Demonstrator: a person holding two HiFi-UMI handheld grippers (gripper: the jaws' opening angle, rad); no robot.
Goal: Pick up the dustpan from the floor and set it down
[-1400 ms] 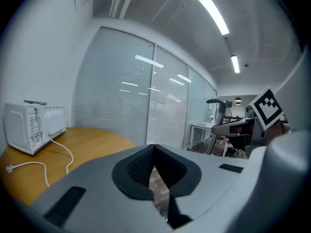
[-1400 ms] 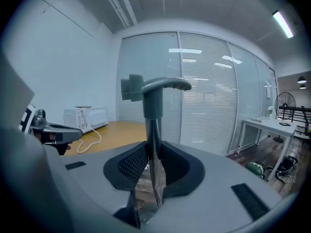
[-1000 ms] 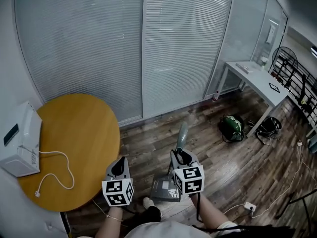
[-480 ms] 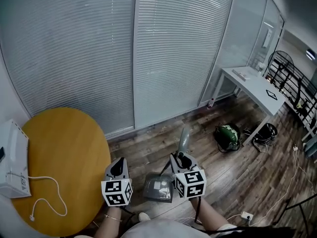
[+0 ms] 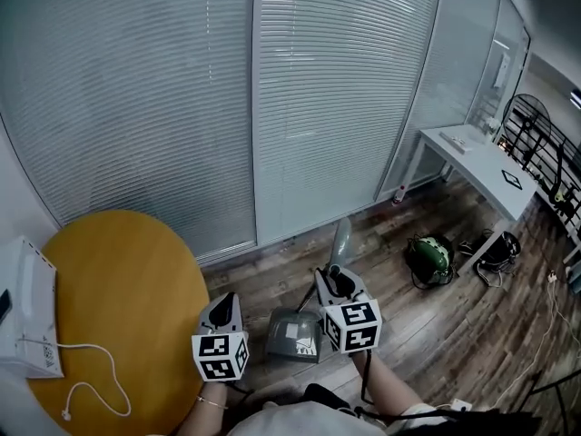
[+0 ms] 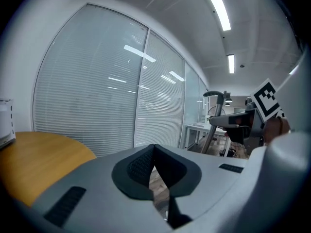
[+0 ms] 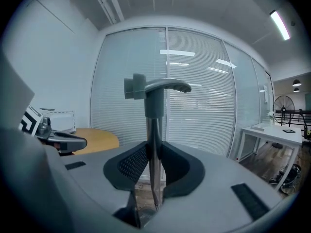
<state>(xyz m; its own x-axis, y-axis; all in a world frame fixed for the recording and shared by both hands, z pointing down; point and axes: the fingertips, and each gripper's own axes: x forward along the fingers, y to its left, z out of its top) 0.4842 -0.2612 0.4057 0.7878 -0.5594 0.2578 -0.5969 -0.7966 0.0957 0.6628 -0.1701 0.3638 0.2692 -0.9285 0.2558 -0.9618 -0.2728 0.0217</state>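
The right claw (image 5: pixel 334 284) was clamped on the dustpan (image 5: pixel 295 334), its ribbed pads pressed against either side of the thin metal shaft (image 7: pixel 154 130), low on it and well below the moulded grip (image 7: pixel 156 87) at the top. The left claw (image 5: pixel 221 309) had its jaws together with nothing between them, and hung just beside the right one, apart from the dustpan.

The dustpan stood upright in that grip. Its pan (image 5: pixel 292 336) hung below the two claws over the wooden floor (image 5: pixel 427 325), near the right edge of the round table (image 5: pixel 118 280). Whether the pan was touching the boards could not be told from the head view.

It looked a light thing: a stiff plastic pan on a rigid pole, not fragile. The smooth shaft could slip or swing between the pads, since the pan's weight sat off to one side. A hold low on the shaft, close to the pan, seemed the steadier place, and the spare left claw could brace the grip at the top.

The pan showed a pale patch inside, but no sweepings could be made out in it. A white box (image 5: pixel 23 321) with a trailing cable (image 5: pixel 91 380) sat at the left edge of the round table, and what it held was hidden.
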